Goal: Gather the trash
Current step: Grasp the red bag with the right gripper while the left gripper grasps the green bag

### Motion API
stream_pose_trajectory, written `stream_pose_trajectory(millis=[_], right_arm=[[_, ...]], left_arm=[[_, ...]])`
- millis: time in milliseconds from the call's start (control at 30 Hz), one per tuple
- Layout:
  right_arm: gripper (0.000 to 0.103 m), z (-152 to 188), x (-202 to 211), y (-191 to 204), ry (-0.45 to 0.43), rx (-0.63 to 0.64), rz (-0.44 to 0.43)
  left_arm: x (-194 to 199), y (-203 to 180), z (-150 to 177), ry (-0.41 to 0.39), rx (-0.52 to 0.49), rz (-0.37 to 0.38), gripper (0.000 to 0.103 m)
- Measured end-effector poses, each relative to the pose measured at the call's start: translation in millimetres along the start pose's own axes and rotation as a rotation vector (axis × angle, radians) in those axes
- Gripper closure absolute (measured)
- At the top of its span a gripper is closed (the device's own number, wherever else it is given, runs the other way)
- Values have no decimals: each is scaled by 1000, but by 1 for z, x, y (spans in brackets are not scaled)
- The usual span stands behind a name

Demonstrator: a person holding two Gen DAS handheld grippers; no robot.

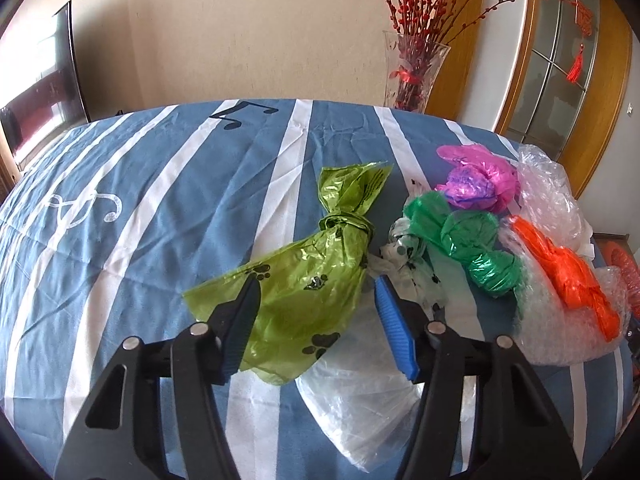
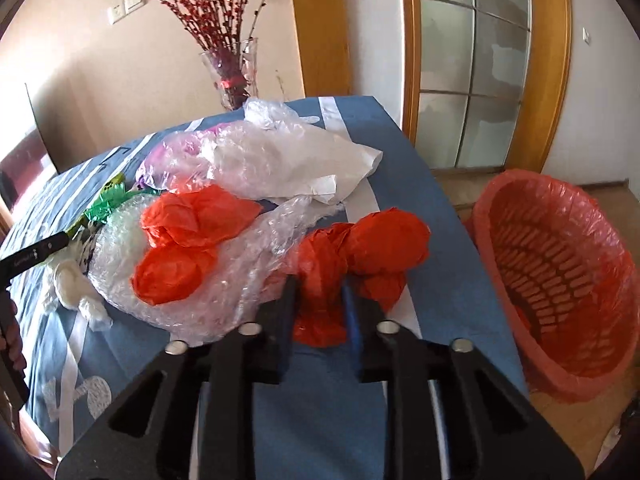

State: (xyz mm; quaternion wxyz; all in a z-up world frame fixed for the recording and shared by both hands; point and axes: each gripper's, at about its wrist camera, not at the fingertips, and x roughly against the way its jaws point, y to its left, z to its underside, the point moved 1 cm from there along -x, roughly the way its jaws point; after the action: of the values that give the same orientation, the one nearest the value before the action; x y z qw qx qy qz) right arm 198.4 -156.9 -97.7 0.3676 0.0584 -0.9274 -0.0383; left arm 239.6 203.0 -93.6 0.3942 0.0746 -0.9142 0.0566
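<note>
In the left wrist view my left gripper [image 1: 316, 284] is open, its fingers on either side of an olive-green paw-print bag [image 1: 308, 280] knotted at the middle and lying on the table. To its right lie a white spotted bag [image 1: 408, 256], a dark green bag [image 1: 468, 244], a pink bag [image 1: 476, 180] and an orange bag [image 1: 572, 276] on bubble wrap. In the right wrist view my right gripper [image 2: 320, 284] is shut on a knotted orange bag [image 2: 360, 256] at the table's right edge. A red basket [image 2: 560, 276] lined with a red bag stands on the floor to the right.
The table has a blue and white striped cloth [image 1: 160, 208]. A clear plastic bag [image 1: 360, 400] lies under my left gripper. Bubble wrap [image 2: 224, 276], another orange bag [image 2: 188, 240] and a white bag [image 2: 304, 160] lie left of my right gripper. A glass vase [image 1: 412, 72] stands at the back.
</note>
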Motion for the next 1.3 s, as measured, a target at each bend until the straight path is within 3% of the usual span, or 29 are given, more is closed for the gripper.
stream_pose_trajectory(millis=[233,300,367,433,600,933,1000,1067,1133,1300], right_arm=[[94,-3,21,-26,-62,-66,16],[90,-2,20,-27,-38,-50,23],[74,1,21,-29,-42,-54,35],[66,2,24,-32,-54,-70,34],[66,1,33,-49,-77,-130,24],[66,9,4,-47,-7,-123,34],[70,7,1,-43,-5,-97,34],[91,5,0,-38,-9,-65,36],[99,3,4,-38,-20,-57,34],[100,-4,37,-48,-121,-79,71]], left_arm=[[2,-2,1,0,4,18,45],[3,-2,1,-2,4,19,45],[3,-3,2,-2,2,18,45],[4,-3,2,-3,0,15,45],[5,-1,1,-6,1,18,45],[5,-4,2,-4,-4,19,46],[5,-4,2,-5,-6,21,46],[4,-5,3,-5,-9,25,46],[3,-6,4,-1,-7,30,49],[3,-7,5,-1,-1,51,51]])
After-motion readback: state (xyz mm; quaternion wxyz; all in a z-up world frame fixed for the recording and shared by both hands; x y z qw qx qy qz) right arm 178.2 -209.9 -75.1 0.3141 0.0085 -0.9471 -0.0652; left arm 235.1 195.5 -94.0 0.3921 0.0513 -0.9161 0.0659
